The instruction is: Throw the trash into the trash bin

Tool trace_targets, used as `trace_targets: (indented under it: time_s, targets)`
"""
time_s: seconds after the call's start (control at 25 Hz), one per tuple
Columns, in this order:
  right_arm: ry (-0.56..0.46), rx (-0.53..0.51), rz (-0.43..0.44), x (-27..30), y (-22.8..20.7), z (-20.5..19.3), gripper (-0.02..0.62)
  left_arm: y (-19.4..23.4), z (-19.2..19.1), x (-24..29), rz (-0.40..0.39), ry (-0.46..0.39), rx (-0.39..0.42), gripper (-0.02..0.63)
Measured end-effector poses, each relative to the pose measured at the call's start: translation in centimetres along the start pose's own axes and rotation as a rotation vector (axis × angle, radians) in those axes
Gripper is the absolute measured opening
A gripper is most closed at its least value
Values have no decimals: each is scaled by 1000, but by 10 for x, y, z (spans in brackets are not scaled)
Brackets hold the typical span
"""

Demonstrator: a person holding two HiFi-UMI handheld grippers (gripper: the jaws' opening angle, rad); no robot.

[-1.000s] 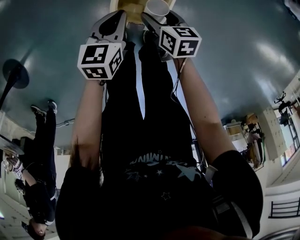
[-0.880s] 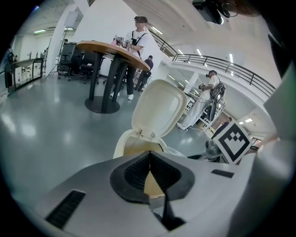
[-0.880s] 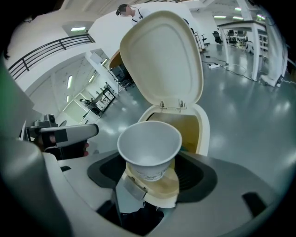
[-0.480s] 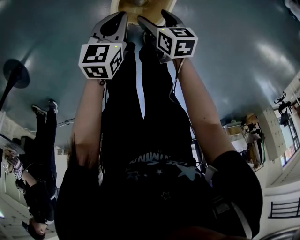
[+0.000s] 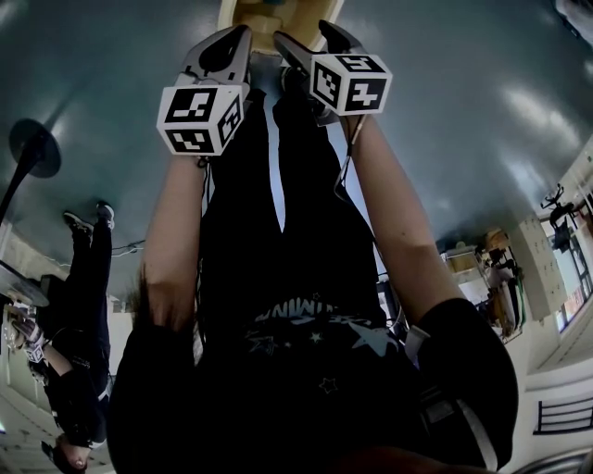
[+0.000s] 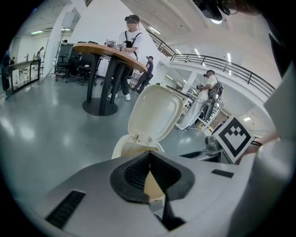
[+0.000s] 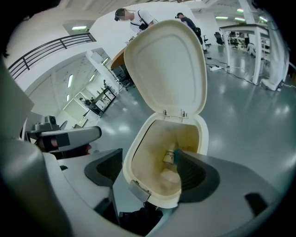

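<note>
The cream trash bin [image 7: 159, 152] stands on the floor with its lid [image 7: 166, 69] swung up. My right gripper [image 7: 148, 171] hovers right over its mouth, jaws wide open with nothing between them. A white cup [image 7: 170, 177] and a small bottle-like piece [image 7: 170, 155] lie inside the bin. In the head view the bin [image 5: 269, 11] shows at the top edge, just beyond the right gripper [image 5: 304, 37] and the left gripper [image 5: 232, 42]. My left gripper [image 6: 149, 162] is shut and empty, pointing at the bin [image 6: 138, 146] from beside the right one.
The person's legs and arms fill the middle of the head view. A bystander [image 5: 83, 305] stands at the left near a round table base [image 5: 32, 148]. Beyond the bin are a high round table [image 6: 106, 51] with people beside it, and shelves.
A second ago my right gripper held a white cup over the bin. Its jaws have opened and the cup has dropped out of them. Neither hand has shifted much.
</note>
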State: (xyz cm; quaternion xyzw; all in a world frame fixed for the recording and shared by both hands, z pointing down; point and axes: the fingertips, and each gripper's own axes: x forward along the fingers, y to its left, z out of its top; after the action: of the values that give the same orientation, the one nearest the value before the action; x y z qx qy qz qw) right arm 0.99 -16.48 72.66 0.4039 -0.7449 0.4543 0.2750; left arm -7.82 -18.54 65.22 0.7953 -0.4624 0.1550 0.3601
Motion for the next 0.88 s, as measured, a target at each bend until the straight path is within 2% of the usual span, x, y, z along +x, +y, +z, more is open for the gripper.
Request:
trace_targets:
  time_s: [0.4, 0.52, 0.88]
  targets:
    - [-20, -52, 10, -16, 12, 19, 373, -15, 14, -10, -1, -28, 1, 11]
    - [-42, -59, -3, -29, 14, 26, 330, -25, 20, -17, -1, -42, 3, 11]
    - [-80, -115, 15, -80, 34, 55, 285, -61, 57, -39, 11, -90, 14, 11]
